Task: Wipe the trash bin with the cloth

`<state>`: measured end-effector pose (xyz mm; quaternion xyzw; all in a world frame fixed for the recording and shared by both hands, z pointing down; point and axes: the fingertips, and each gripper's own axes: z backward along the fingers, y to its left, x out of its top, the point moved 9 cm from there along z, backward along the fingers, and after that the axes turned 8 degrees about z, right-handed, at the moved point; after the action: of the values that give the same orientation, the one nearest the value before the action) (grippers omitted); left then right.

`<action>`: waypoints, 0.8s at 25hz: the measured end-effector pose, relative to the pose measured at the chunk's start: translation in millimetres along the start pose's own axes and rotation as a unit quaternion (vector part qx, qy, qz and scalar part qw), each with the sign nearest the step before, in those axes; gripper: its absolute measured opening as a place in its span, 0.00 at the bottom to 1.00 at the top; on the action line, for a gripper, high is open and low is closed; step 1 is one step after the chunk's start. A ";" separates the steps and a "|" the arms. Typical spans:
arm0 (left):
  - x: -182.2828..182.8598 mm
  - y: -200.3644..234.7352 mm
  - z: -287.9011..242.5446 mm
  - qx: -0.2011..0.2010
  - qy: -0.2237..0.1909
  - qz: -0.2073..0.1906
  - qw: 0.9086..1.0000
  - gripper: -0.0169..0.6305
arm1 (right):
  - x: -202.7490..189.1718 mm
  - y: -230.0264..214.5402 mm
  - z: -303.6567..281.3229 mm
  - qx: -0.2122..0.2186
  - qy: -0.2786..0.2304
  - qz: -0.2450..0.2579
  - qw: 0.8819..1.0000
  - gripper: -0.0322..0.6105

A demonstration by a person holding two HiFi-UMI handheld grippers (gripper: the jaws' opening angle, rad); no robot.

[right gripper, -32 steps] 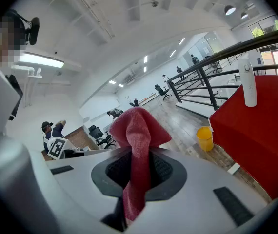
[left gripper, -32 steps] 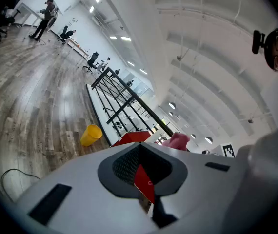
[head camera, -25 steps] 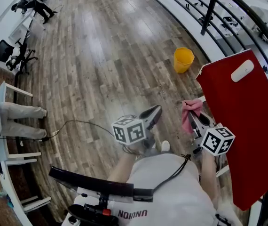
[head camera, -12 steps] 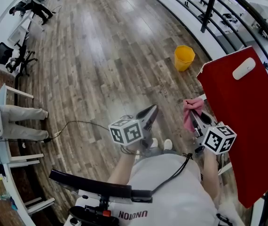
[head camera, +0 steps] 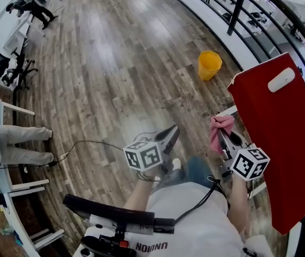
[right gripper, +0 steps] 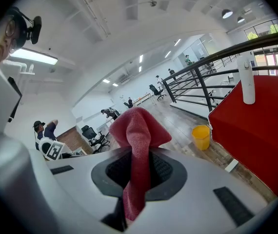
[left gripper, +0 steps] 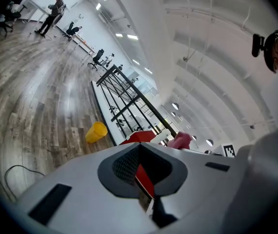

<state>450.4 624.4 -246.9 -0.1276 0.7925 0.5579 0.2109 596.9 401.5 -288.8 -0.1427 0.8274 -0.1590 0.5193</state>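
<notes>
Right gripper (right gripper: 138,172) pinches cloth (right gripper: 139,126) — plain (own view).

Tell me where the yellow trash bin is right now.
In the head view the yellow trash bin sits on the wood floor, upper right of centre, just left of the red panel and apart from both grippers.

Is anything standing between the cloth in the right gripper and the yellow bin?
Nothing visible does: only bare floor lies between the cloth and the bin. The red panel stands beside that path.
</notes>
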 end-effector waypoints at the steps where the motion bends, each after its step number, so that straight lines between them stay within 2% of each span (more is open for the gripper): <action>1: 1.2 1.4 -3.7 -0.002 0.006 0.000 1.000 0.03 | 0.2 -0.4 -3.0 -0.004 0.001 0.000 1.000 0.12; 6: 16.1 13.0 -30.0 -0.002 0.020 0.006 1.000 0.03 | 10.1 -16.5 -27.2 -0.009 0.013 -0.004 1.000 0.12; 10: 44.6 27.0 -55.8 0.013 0.018 0.013 1.000 0.03 | 27.1 -37.6 -62.0 0.004 0.025 -0.008 1.000 0.12; 15: 91.8 26.9 -108.2 0.021 0.016 0.013 1.000 0.03 | 70.7 -78.2 -103.7 0.007 0.046 0.007 0.999 0.12; 20: 136.7 16.6 -161.4 0.012 0.009 -0.001 1.000 0.03 | 116.7 -120.9 -132.7 0.007 0.032 0.002 0.999 0.12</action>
<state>292.2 483.1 -251.7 -0.1309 0.8008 0.5469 0.2060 436.4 260.1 -279.6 -0.1319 0.8430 -0.1681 0.4937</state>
